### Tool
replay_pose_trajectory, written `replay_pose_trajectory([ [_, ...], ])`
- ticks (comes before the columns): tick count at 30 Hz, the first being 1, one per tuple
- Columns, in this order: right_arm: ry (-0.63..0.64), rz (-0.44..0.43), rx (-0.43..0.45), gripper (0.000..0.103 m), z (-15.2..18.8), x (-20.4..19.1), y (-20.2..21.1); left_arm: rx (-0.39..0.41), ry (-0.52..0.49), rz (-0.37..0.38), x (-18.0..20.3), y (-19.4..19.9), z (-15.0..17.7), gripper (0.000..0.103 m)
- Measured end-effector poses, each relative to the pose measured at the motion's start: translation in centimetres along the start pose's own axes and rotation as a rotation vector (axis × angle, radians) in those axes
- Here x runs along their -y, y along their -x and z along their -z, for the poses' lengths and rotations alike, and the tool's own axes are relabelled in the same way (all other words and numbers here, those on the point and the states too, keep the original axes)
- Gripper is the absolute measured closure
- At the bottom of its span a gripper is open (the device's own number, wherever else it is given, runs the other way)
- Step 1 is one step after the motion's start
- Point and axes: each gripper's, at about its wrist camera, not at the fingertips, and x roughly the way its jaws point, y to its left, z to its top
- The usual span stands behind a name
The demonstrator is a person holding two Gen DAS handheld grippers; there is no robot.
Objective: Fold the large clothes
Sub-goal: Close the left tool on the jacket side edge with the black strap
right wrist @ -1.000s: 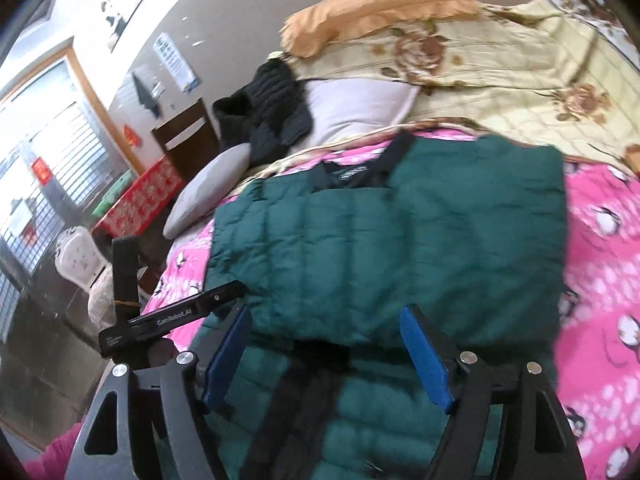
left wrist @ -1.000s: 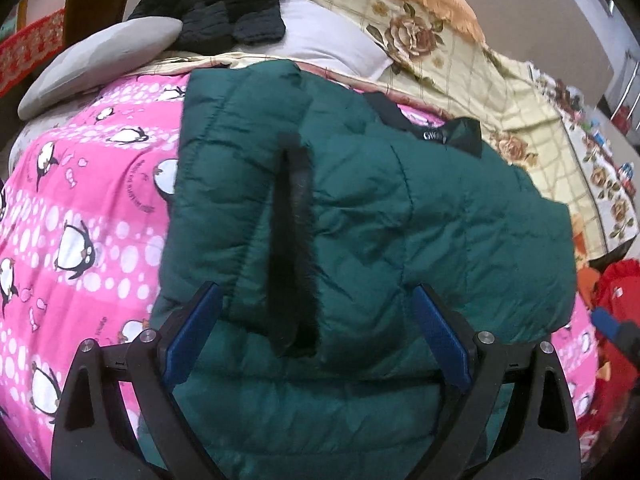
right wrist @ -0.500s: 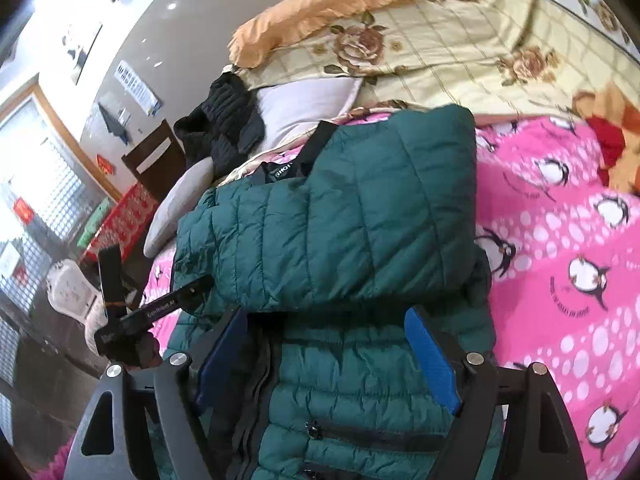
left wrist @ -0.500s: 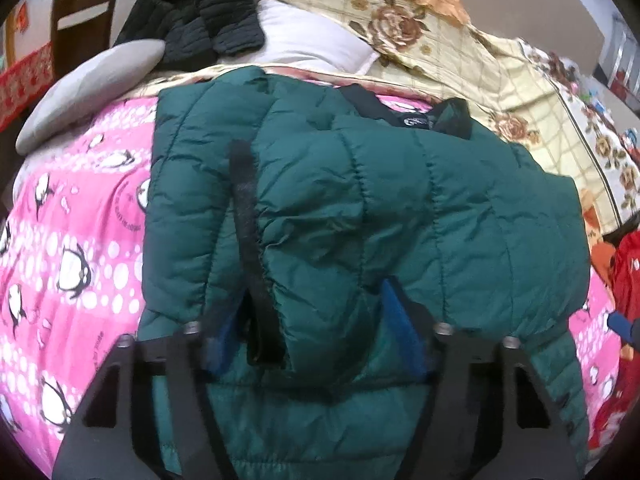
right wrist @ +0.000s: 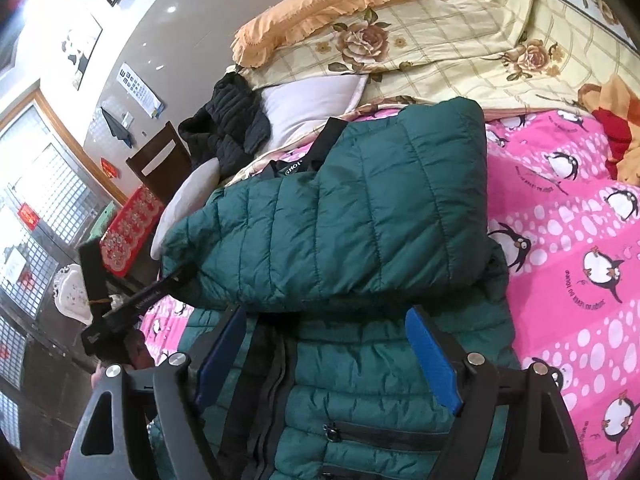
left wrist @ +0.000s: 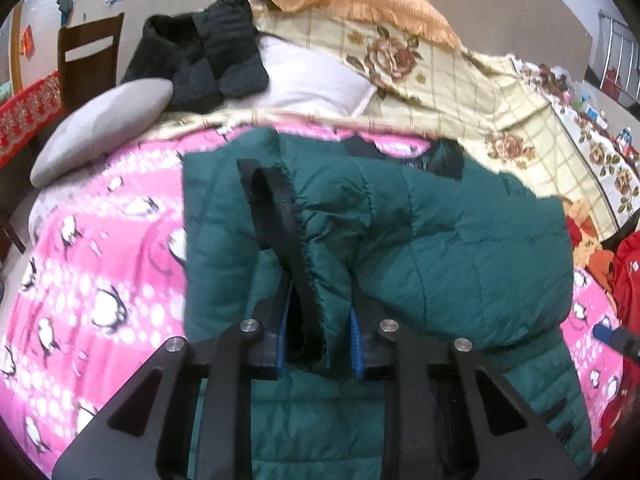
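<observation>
A dark green puffer jacket point(left wrist: 440, 240) lies on a pink penguin blanket point(left wrist: 100, 260), both sleeves folded across its chest. My left gripper point(left wrist: 318, 336) is shut on the cuff end of the left sleeve point(left wrist: 312, 280), which has a black trim strip. In the right wrist view the jacket point(right wrist: 360, 216) fills the middle, a folded sleeve lying across it. My right gripper point(right wrist: 324, 352) is open just above the jacket's lower front, holding nothing. The left gripper also shows at the jacket's left edge in the right wrist view point(right wrist: 132, 308).
The bed's far side holds a floral yellow quilt point(left wrist: 460, 92), an orange pillow point(right wrist: 316, 4), a white pillow point(left wrist: 316, 76), a grey pillow point(left wrist: 100, 128) and a black garment point(left wrist: 200, 64). Red clothing point(left wrist: 624, 280) lies at the right. A wooden chair point(right wrist: 160, 160) stands beyond the bed.
My left gripper closed from wide open onto the sleeve cuff. My right gripper stayed open and drew nearer over the jacket's front.
</observation>
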Motion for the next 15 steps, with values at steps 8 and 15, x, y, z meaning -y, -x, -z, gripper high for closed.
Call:
replay_pose_trajectory([
  [8, 0.012, 0.006, -0.004, 0.023, -0.7, -1.0, -0.9, 0.016, 0.062, -0.100, -4.1, -1.0, -2.1, 0.081],
  [15, 0.142, 0.110, 0.041, 0.024, -3.1, -3.7, -3.0, -0.043, 0.087, -0.168, -5.6, -3.7, -0.7, 0.080],
])
